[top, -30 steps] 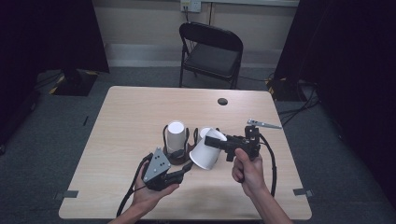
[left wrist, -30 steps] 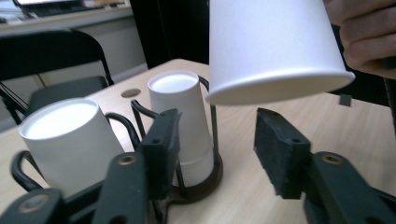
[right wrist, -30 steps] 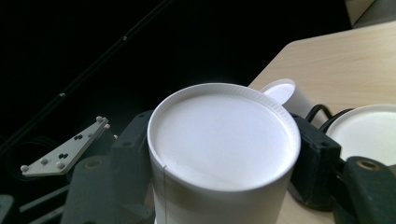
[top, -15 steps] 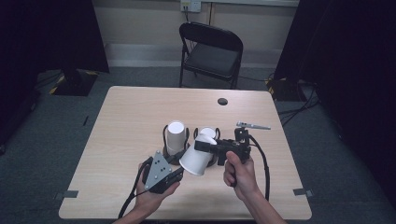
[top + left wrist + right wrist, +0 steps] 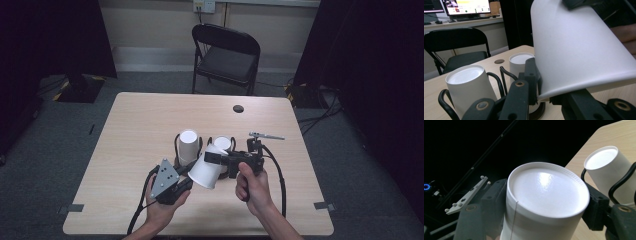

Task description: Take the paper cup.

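A white paper cup [image 5: 206, 169] hangs tilted above the table, mouth toward the person. My right gripper [image 5: 214, 157] has its jaws at either side of the cup's closed base [image 5: 546, 187]; they have just been opening, but both pads still lie against it. My left gripper [image 5: 188, 175] reaches in from the lower left. Its jaws have just been closing, and they pinch the rim wall of this cup [image 5: 574, 45]. Two more white cups [image 5: 188, 144] [image 5: 223, 143] stand upside down in a black wire holder [image 5: 176, 145] just behind.
The wooden table [image 5: 140, 125] has a small dark round spot [image 5: 238, 108] near its far edge. A black folding chair [image 5: 227, 52] stands beyond it. Dark curtains hang at both sides.
The right gripper carried the tilted cup left and toward the person. The left gripper swung to the cup's mouth and closed on its rim.
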`<state>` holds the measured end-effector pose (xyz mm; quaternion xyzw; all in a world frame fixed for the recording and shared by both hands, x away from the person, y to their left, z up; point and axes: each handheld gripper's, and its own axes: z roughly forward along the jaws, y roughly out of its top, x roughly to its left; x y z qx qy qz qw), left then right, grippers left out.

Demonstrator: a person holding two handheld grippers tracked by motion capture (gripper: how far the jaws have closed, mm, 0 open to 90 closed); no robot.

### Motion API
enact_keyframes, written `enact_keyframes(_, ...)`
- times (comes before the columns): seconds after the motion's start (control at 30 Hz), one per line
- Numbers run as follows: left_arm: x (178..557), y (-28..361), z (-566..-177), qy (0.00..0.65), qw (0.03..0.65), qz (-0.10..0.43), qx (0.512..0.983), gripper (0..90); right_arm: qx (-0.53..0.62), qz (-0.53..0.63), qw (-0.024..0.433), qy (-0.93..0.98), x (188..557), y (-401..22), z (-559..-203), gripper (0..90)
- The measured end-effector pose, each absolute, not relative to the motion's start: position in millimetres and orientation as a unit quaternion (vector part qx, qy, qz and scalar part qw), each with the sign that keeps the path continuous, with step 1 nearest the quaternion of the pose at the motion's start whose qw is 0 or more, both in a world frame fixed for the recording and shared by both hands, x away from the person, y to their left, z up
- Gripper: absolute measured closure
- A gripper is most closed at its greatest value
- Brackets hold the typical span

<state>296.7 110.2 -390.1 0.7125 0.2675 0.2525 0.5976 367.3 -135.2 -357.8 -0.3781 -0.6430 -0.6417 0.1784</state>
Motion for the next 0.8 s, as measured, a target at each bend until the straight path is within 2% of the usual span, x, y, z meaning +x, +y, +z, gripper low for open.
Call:
enact_keyframes(0.3,301.0,113.6,-393.1,0.263,0.593,0.225,0.727,83.8,-0.38,-0.636,0.132,-0.659,369.1,-133.6,-361.5,25.1)
enact_keyframes(0.37,300.9,112.6,-393.9,0.259,0.589,0.22,0.733,83.9,-0.378,-0.632,0.134,-0.663,369.6,-132.8,-362.6,23.6)
enact_keyframes(0.47,301.0,112.8,-394.3,0.256,0.587,0.209,0.739,84.1,-0.376,-0.628,0.129,-0.669,369.7,-132.1,-363.5,23.8)
enact_keyframes(0.8,299.4,114.0,-397.9,0.25,0.584,0.182,0.751,84.5,-0.358,-0.623,0.069,-0.692,366.8,-133.0,-361.3,23.5)
